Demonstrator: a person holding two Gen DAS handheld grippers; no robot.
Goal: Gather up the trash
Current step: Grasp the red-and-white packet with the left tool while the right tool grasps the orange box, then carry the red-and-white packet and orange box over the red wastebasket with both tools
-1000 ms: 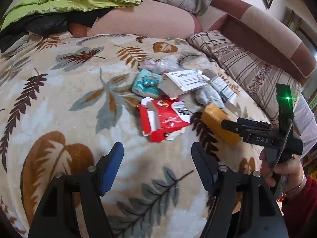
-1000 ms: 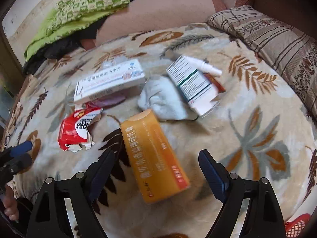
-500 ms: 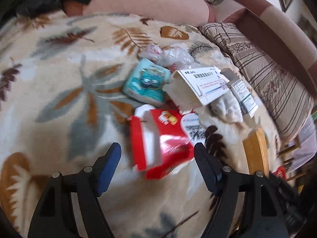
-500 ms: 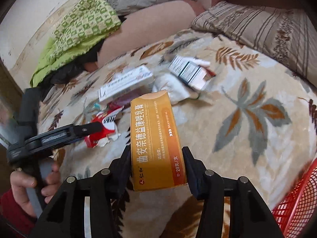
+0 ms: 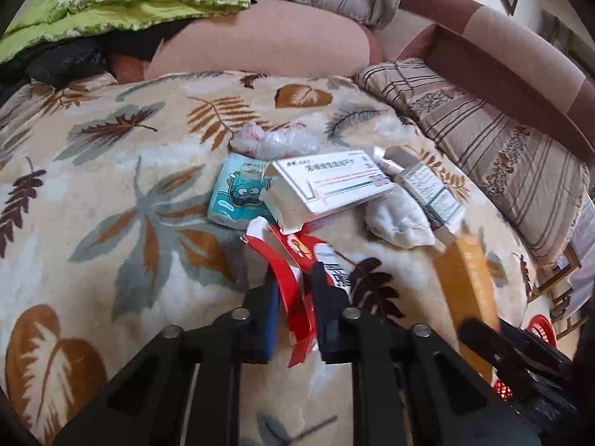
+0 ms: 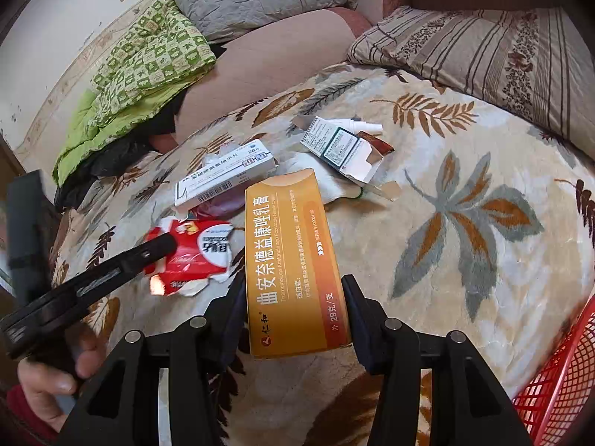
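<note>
My left gripper [image 5: 295, 310] is shut on the torn red carton [image 5: 293, 271], which rests on the leaf-patterned blanket [image 5: 111, 193]. My right gripper [image 6: 293, 308] is shut on the long orange medicine box [image 6: 293, 260] and holds it above the blanket. That orange box [image 5: 466, 290] also shows at the right of the left wrist view. The red carton [image 6: 193, 256] appears in the right wrist view with the left gripper's finger over it. A white box [image 5: 331, 182], a teal tissue pack [image 5: 238, 197], a crumpled tissue [image 5: 398, 219] and a small green-white box [image 6: 342, 148] lie further back.
A red mesh basket [image 6: 557, 379] stands at the lower right, off the blanket's edge. A striped pillow [image 6: 483, 55] lies at the right. A pink bolster [image 5: 260, 48], green quilt [image 6: 145, 67] and grey pillow [image 6: 253, 0] lie behind. A hand [image 6: 48, 383] holds the left gripper.
My left gripper advanced onto the red carton and closed on it. My right gripper closed on the orange box and lifted it off the blanket.
</note>
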